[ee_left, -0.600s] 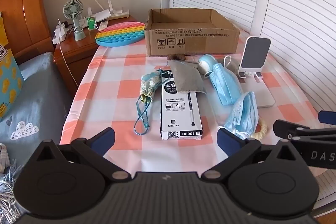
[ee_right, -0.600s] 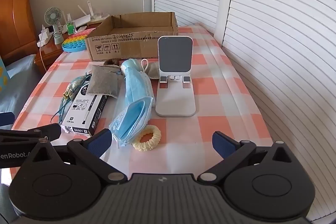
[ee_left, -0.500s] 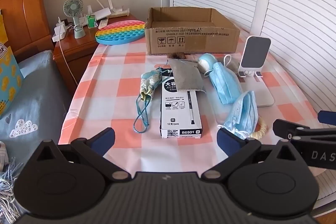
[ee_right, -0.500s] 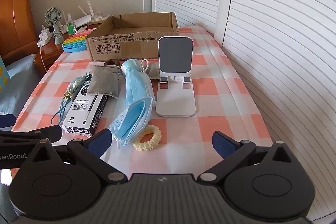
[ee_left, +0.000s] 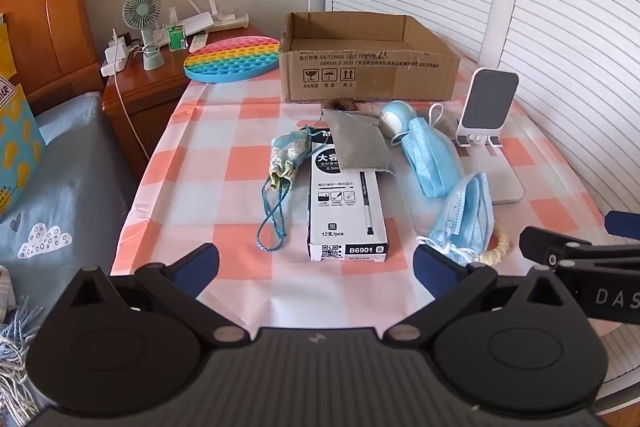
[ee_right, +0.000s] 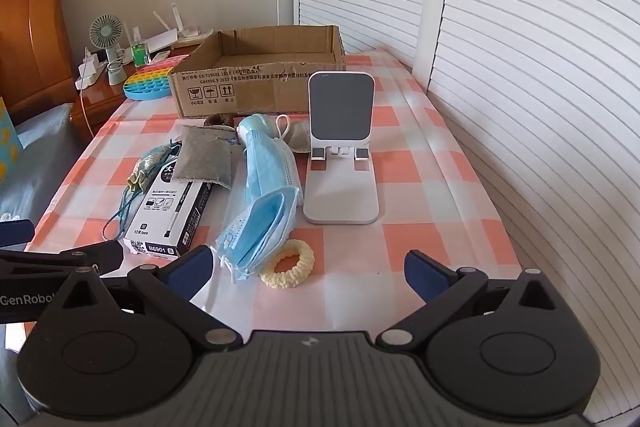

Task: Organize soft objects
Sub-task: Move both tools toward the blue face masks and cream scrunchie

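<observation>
On the checked tablecloth lie soft items: a stack of blue face masks (ee_left: 468, 215) (ee_right: 260, 227), a rolled blue mask bundle (ee_left: 430, 157) (ee_right: 268, 163), a cream scrunchie (ee_right: 288, 264), a grey pouch (ee_left: 358, 147) (ee_right: 204, 159), and a patterned drawstring bag (ee_left: 286, 157) (ee_right: 150, 165). An open cardboard box (ee_left: 368, 67) (ee_right: 260, 79) stands at the back. My left gripper (ee_left: 316, 265) is open and empty at the near edge. My right gripper (ee_right: 306, 273) is open and empty, just before the scrunchie.
A black-and-white pen box (ee_left: 346, 207) lies mid-table, partly under the grey pouch. A white phone stand (ee_right: 340, 155) stands right of the masks. A rainbow pop toy (ee_left: 232, 63) and a nightstand with a fan (ee_left: 142, 27) are at back left. Louvred doors are to the right.
Both views have shifted only slightly; the grippers stay open and nothing on the table has moved.
</observation>
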A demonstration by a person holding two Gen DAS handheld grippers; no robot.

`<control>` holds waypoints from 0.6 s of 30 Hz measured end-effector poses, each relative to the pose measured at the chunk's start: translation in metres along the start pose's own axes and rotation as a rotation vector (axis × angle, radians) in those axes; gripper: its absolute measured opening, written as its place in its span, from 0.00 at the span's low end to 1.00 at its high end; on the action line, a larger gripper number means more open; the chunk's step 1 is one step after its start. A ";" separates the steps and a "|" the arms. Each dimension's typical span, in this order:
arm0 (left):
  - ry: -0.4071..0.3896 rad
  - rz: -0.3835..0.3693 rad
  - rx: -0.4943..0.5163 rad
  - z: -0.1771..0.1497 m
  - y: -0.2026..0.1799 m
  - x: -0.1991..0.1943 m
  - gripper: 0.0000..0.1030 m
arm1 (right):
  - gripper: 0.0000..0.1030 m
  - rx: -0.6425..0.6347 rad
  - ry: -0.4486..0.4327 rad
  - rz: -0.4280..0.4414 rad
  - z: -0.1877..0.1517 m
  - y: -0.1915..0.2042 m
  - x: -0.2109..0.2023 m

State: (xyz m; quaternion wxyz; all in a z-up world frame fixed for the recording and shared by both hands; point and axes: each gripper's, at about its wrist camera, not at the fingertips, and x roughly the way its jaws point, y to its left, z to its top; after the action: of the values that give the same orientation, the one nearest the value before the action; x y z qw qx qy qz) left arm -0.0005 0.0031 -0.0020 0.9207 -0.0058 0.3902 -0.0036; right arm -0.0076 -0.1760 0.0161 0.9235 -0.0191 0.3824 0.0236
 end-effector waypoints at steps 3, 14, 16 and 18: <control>0.005 0.000 -0.001 0.000 0.000 0.002 0.99 | 1.00 0.001 0.002 0.000 0.000 0.000 0.001; 0.010 0.000 -0.004 0.000 0.000 0.004 0.99 | 1.00 -0.002 0.002 0.005 0.000 0.001 0.002; 0.009 -0.001 -0.004 0.000 0.001 0.004 0.99 | 1.00 0.000 0.004 0.007 0.000 0.001 0.002; 0.008 -0.002 -0.004 0.000 0.001 0.004 0.99 | 1.00 0.000 0.003 0.008 0.000 0.001 0.002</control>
State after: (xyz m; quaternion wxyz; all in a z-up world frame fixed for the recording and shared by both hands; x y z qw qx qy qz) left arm 0.0022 0.0039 -0.0053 0.9192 -0.0078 0.3937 -0.0037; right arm -0.0061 -0.1750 0.0148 0.9228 -0.0177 0.3839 0.0274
